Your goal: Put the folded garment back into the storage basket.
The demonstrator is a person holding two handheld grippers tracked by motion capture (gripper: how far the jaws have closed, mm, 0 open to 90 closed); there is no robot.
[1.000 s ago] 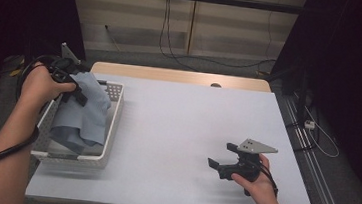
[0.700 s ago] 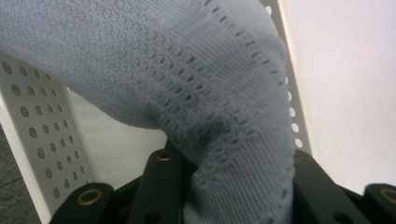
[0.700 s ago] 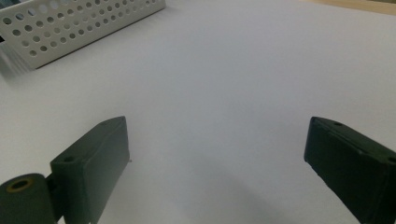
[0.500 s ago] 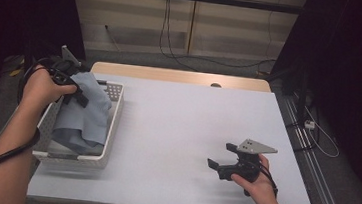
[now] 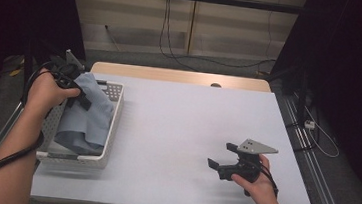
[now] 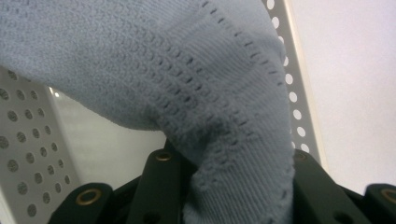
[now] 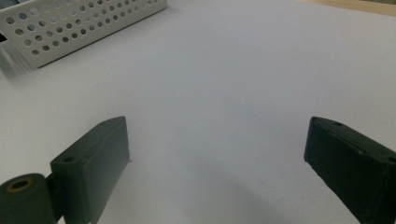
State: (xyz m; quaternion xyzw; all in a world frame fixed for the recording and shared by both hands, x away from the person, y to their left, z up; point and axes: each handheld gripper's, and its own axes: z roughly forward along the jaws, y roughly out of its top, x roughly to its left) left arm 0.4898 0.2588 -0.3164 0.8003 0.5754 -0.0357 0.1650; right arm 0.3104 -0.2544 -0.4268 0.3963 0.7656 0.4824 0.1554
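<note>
Drooping pale-blue knitted cloth (image 6: 187, 84), eyelet-patterned

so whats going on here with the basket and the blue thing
A person works at a white table with a gripper in each hand. The left gripper has its jaws closed on a light blue knitted cloth, which drapes into the white perforated basket at the table's left edge. The right gripper sits over bare table near the right side, jaws wide open and holding nothing.
</note>
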